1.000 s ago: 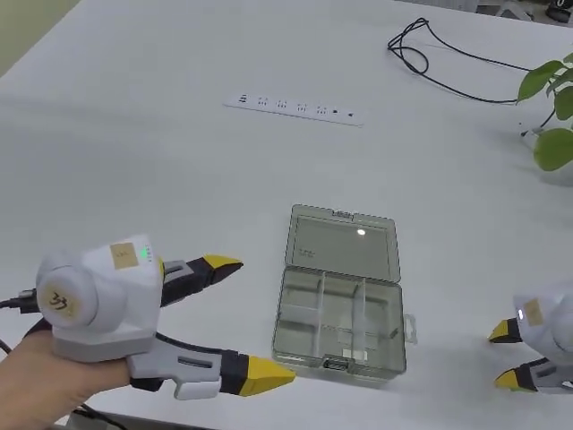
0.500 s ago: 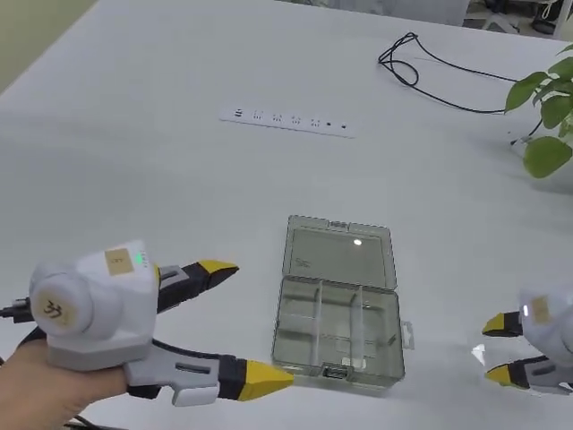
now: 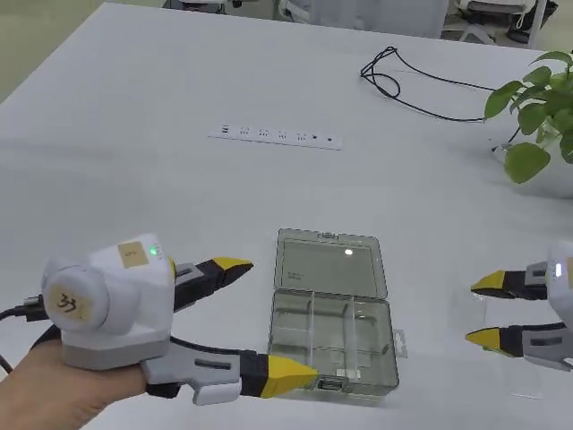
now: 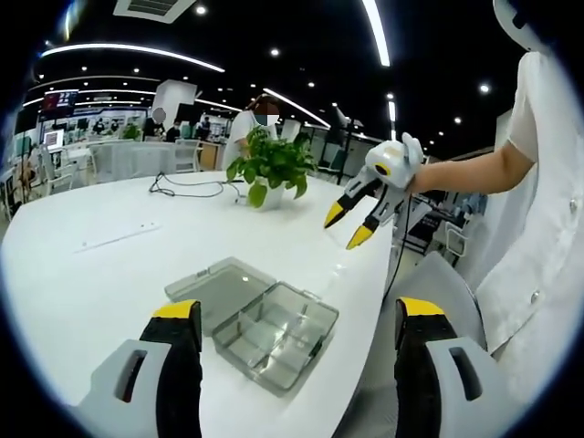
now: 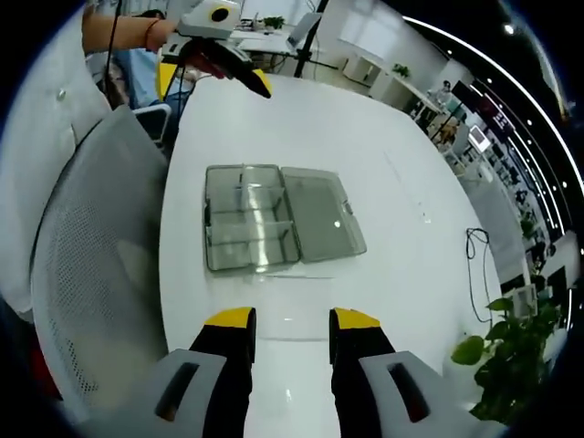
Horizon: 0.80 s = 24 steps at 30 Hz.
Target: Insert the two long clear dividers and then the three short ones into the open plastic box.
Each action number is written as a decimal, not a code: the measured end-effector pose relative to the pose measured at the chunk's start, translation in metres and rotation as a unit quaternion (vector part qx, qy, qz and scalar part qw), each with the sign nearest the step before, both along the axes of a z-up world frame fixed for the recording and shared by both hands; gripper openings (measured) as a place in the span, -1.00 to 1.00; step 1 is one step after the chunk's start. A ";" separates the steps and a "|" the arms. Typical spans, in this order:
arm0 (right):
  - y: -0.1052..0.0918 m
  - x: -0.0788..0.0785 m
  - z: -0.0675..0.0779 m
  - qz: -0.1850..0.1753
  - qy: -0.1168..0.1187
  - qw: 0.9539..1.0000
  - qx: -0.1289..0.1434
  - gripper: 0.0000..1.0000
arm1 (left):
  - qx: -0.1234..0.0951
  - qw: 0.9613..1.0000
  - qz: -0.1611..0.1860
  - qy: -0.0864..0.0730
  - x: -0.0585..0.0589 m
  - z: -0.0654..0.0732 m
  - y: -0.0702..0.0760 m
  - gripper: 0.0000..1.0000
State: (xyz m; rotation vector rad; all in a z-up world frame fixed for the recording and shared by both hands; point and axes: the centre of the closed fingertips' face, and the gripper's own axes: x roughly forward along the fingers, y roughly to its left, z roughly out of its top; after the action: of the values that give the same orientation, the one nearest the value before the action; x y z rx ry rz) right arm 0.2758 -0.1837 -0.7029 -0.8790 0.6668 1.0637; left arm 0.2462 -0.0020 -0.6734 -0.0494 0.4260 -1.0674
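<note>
The open clear plastic box (image 3: 331, 333) lies on the white table with its lid (image 3: 330, 263) folded flat behind it. Clear dividers stand inside it and split it into compartments, as the box (image 5: 248, 219) in the right gripper view also shows. My left gripper (image 3: 260, 318) hovers just left of the box, jaws wide open and empty; its own view has the box (image 4: 274, 327) low between the jaws. To the right of the box my right gripper (image 3: 486, 311) is open with a narrower gap. Faint clear edges on the table beneath it are too dim to identify.
A white power strip (image 3: 276, 136) lies further back on the table, with a black cable (image 3: 394, 76) beyond it. A potted plant (image 3: 528, 116) stands at the far right. The table's near edge runs just below the box, and a grey chair (image 5: 100, 265) stands beside it.
The head camera has tilted, shifting the whole scene. The right gripper has come further into view, moving up and slightly toward the box. The left gripper stays open beside the box.
</note>
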 end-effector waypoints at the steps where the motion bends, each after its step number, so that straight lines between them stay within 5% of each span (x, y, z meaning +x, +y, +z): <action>1: 0.004 -0.001 0.007 0.000 -0.005 1.000 0.006 -0.35 | -0.005 1.000 0.000 0.000 0.000 0.003 -0.003 0.75; 7: 0.023 -0.008 0.032 0.005 -0.026 0.999 0.021 -0.35 | -0.033 0.999 0.009 0.016 0.007 0.021 -0.018 0.62; 10: 0.033 -0.012 0.043 0.008 -0.034 0.999 0.025 -0.35 | -0.063 0.996 0.024 0.063 0.008 0.027 -0.026 0.56; 12: 0.039 -0.015 0.049 0.010 -0.038 0.999 0.028 -0.35 | -0.065 0.996 0.026 0.056 0.011 0.030 -0.029 0.50; 14: 0.044 -0.017 0.053 0.012 -0.044 0.999 0.027 -0.35 | -0.068 0.995 0.032 0.069 0.012 0.030 -0.031 0.44; 15: 0.047 -0.018 0.055 0.015 -0.047 0.998 0.026 -0.35 | -0.079 0.991 0.037 0.099 0.009 0.030 -0.035 0.42; 24: 0.069 -0.031 0.061 0.042 -0.071 0.997 0.013 -0.35 | -0.138 0.976 0.046 0.163 0.005 0.040 -0.057 0.05</action>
State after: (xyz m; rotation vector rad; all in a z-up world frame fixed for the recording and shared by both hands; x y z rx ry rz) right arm 0.2446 -0.1143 -0.6420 -0.9563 0.4998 1.0709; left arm 0.2515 -0.0590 -0.6335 -0.4921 0.5613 -1.0226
